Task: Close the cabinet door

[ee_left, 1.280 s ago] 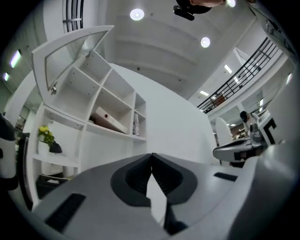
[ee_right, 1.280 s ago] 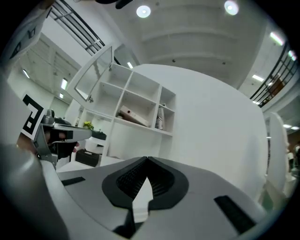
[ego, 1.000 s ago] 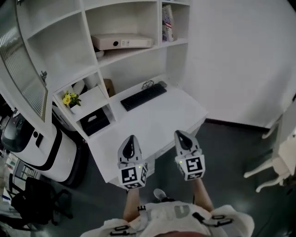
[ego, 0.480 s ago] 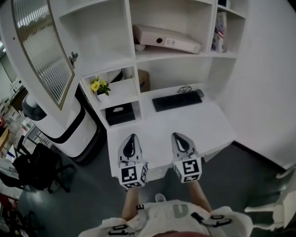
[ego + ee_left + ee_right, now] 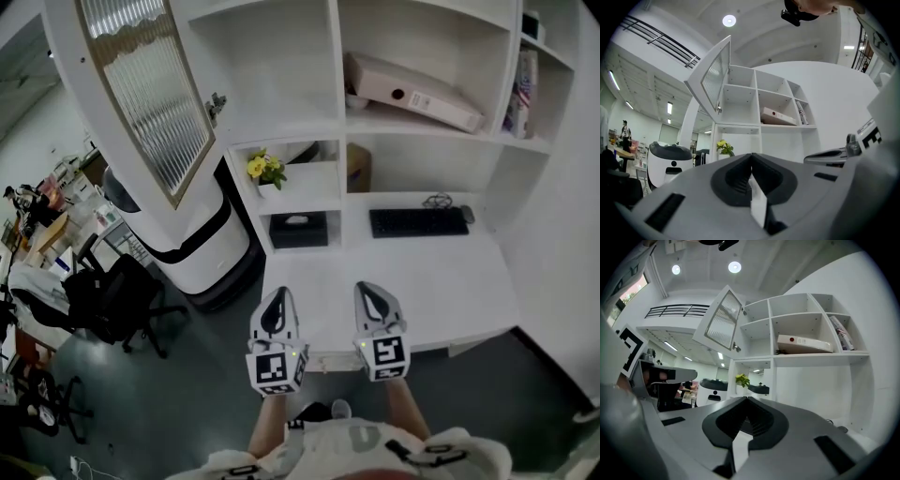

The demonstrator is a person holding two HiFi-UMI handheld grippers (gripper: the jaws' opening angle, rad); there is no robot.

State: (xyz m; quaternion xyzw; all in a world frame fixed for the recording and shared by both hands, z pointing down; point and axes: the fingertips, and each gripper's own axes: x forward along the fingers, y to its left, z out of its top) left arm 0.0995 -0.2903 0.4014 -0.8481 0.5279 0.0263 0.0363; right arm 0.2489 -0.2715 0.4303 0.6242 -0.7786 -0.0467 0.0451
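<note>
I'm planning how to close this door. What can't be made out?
Cabinet door: top cut off by head view's upper edge.
Fitting on its edge: too small everywhere to tell handle from hinge.
Binder: spine print too small in every view.
Keyboard: hidden in both gripper views by the left gripper and right gripper themselves.

A black keyboard [image 5: 418, 222] lies far on the white tabletop [image 5: 422, 281], a pale binder [image 5: 412, 92] on the shelf above, yellow flowers [image 5: 265, 169] over a black box [image 5: 298, 229] to the left, a black chair [image 5: 108, 295] farther left
</note>
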